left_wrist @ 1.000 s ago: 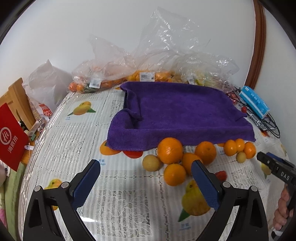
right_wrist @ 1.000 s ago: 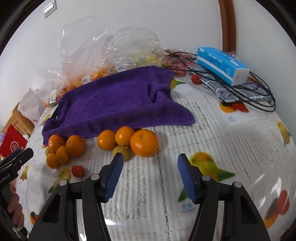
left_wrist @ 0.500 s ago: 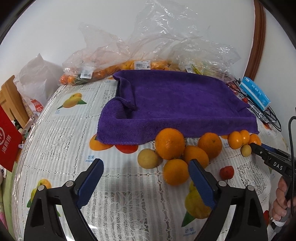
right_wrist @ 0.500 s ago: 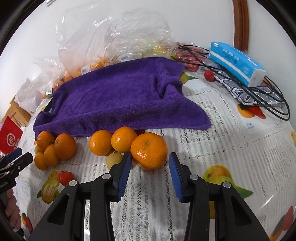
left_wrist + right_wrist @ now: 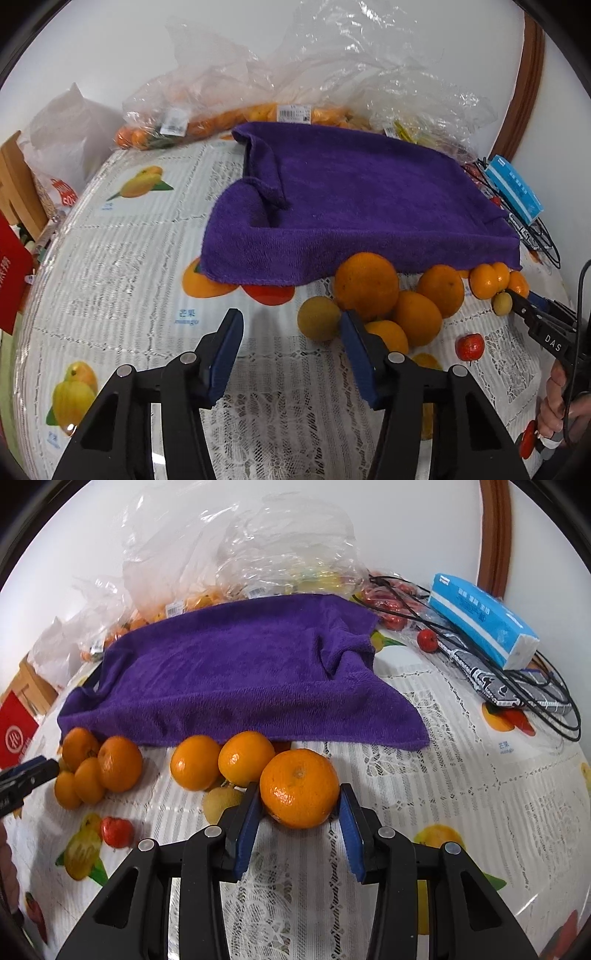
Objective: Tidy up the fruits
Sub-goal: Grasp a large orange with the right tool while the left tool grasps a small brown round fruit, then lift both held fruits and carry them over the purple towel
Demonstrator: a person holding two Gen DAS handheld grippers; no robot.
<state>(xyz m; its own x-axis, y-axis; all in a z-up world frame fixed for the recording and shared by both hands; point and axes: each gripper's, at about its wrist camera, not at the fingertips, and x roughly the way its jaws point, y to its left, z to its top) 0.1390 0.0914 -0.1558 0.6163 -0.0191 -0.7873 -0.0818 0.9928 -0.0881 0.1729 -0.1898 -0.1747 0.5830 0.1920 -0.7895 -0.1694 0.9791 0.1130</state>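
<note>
The right gripper is clamping the biggest orange, its blue pads pressing on either side of the fruit as it sits on the lace tablecloth just in front of the purple towel. The left gripper is closing its jaws with only bare cloth between them; a pale yellow fruit and a cluster of oranges are lying just past its right pad.

The right wrist view is showing things the other barely catches: the blue tissue pack lying over black cables, a striped flat object under them, and a small red fruit beside them. It is also showing the left gripper's tip poking in at the left edge by a second cluster of oranges.

The left wrist view is giving the other side: a white bag, a red sign, and clear bags of fruit behind the towel. At its right edge a hand is gripping the handle of the right tool, whose tip is sitting by three small oranges, with a red fruit nearby.
</note>
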